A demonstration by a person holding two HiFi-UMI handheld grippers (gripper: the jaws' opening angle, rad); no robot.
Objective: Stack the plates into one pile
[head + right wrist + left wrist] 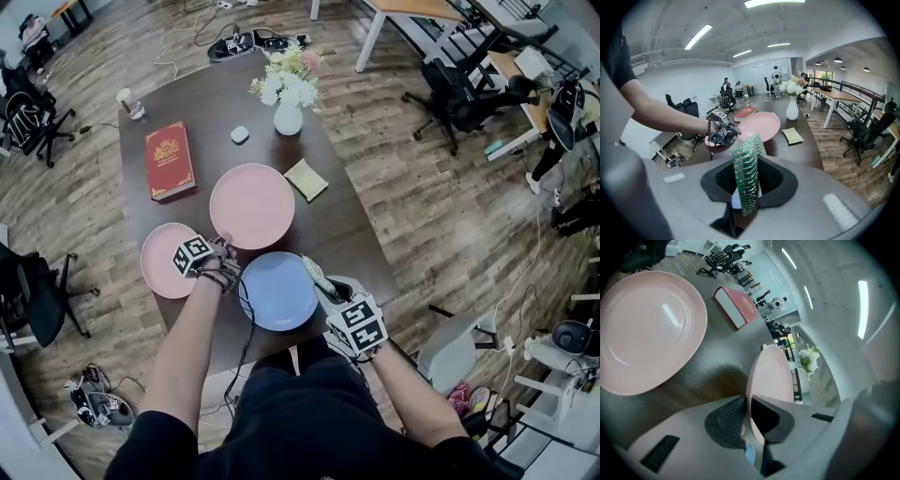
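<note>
Pinching near rim of large pink plate [251,204] with left gripper [746,413] for stacking — with right gripper [746,183] clamped on green pad [747,161], held aside.

Three plates, not yet in one pile.
The large round pink plate [251,204] tilts, its near rim pinched in the left hand-held gripper [225,244]. A smaller round pink plate [161,261] lies flat on the dark tabletop [347,230] to its left, and a round blue plate [279,291] lies flat just beside its near edge.
</note>
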